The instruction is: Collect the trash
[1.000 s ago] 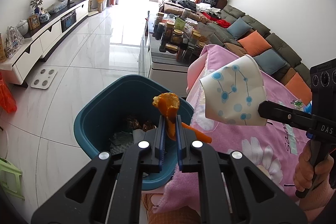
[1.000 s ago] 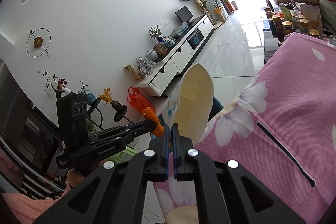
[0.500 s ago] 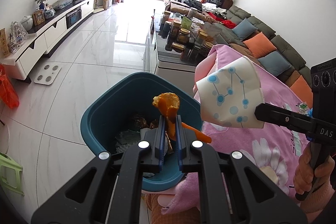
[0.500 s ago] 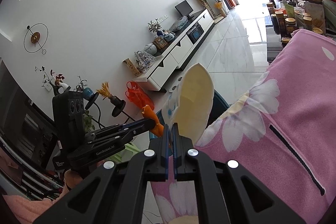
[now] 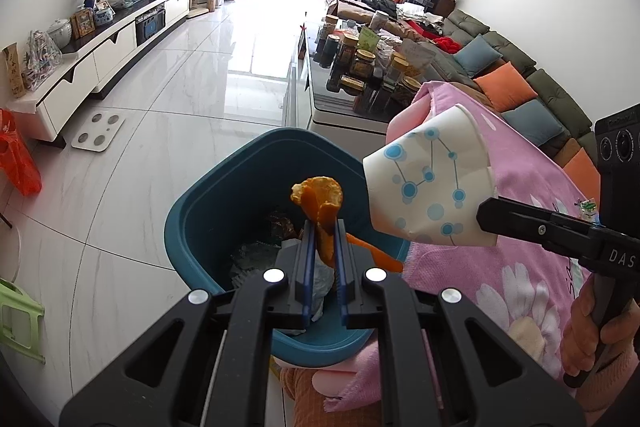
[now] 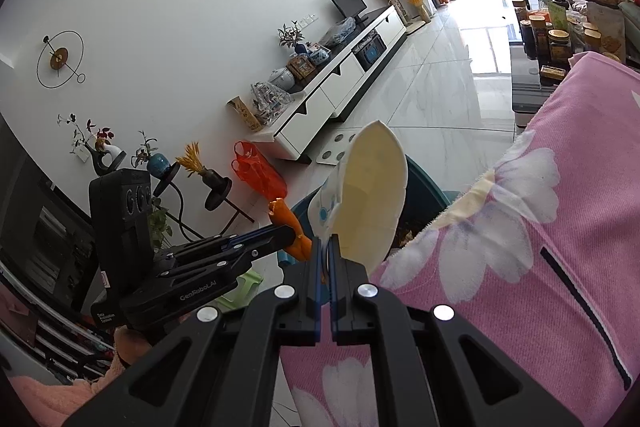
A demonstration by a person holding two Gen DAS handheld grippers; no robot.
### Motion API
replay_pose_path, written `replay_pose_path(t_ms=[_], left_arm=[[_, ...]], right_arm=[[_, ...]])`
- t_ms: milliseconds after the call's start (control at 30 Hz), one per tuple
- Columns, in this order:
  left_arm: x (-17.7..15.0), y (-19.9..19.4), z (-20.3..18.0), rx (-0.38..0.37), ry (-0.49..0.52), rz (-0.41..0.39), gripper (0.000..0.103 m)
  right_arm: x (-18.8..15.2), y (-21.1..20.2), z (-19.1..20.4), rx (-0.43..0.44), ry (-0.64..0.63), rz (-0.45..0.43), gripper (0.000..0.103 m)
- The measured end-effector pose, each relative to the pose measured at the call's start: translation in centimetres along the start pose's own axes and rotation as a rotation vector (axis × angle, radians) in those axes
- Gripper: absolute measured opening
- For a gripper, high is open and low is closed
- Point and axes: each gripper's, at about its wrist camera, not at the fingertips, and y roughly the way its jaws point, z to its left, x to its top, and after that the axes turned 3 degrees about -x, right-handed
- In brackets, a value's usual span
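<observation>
Nearest in the left wrist view, my left gripper is clenched on an orange peel, pinched at its lower part so the curled upper end stands above the fingertips and a thin strip trails off to the right. The peel's long axis runs roughly upright, along the pads. I judge it is held here because it hangs directly over the teal bin, which stands on the floor at the near left edge of the pink flowered cloth and already holds other scraps. Just to the right, my right gripper grasps a crushed paper cup by its rim. The cup lies sideways, its base pointing left toward the bin, its axis nearly level; it hangs beside the bin's right rim. Beyond, a jar-laden table stands on the tiled floor.
</observation>
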Motion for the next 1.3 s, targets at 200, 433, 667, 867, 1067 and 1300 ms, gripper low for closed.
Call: replay_pose_path(t_ms=[200, 433, 667, 867, 1067, 1300], left_arm=[[0.0, 0.6, 0.2, 0.018, -0.007, 0.007, 0.01], [0.1, 1.3, 0.2, 0.026, -0.015, 0.017, 0.01], [0.1, 2.0, 0.1, 0.036, -0.016, 0.028, 0.01], [0.1, 2.6, 0.3, 0.047, -0.015, 0.036, 0.01], [0.1, 3.1, 0.4, 0.058, -0.012, 0.044, 0.01], [0.2, 3.9, 0.6, 0.071, -0.017, 0.057, 0.01]], right_arm=[[0.0, 1.0, 0.5, -0.007, -0.01, 0.021, 0.002], [0.2, 1.8, 0.9, -0.02, -0.017, 0.035, 0.002], [0.4, 2.4, 1.6, -0.029, -0.029, 0.044, 0.002], [0.5, 3.1, 1.5, -0.032, -0.028, 0.058, 0.002], [0.5, 3.8, 1.5, -0.039, -0.027, 0.071, 0.002], [0.7, 4.7, 1.4, -0.044, -0.028, 0.086, 0.002]])
